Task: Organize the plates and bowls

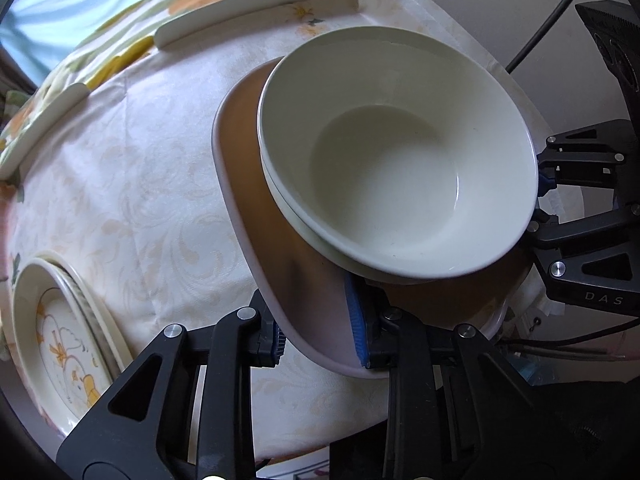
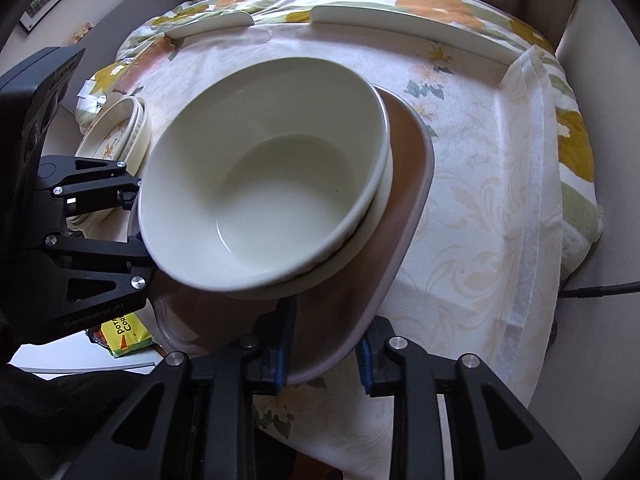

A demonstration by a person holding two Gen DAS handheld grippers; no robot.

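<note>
A brown plate (image 1: 256, 208) (image 2: 404, 208) with a pale rim carries two nested white bowls (image 1: 400, 160) (image 2: 272, 184), both empty. My left gripper (image 1: 320, 336) is shut on the plate's near rim, with one blue pad over it and one under it. My right gripper (image 2: 324, 356) clamps the rim on the opposite side in the same way. Each wrist view also shows the other gripper at the plate's far edge: the right gripper (image 1: 540, 200) and the left gripper (image 2: 134, 220). The plate hangs slightly tilted over the pale floral tablecloth (image 1: 140, 200).
A stack of cream dishes with a yellow painted pattern (image 1: 60, 340) (image 2: 116, 136) sits on the cloth beside the left gripper. Two pale curved strips (image 1: 248, 12) (image 2: 400, 24) lie along the far side. A yellow-green packet (image 2: 124, 336) lies below the table edge, and a black cable (image 2: 600, 290) runs in from the right.
</note>
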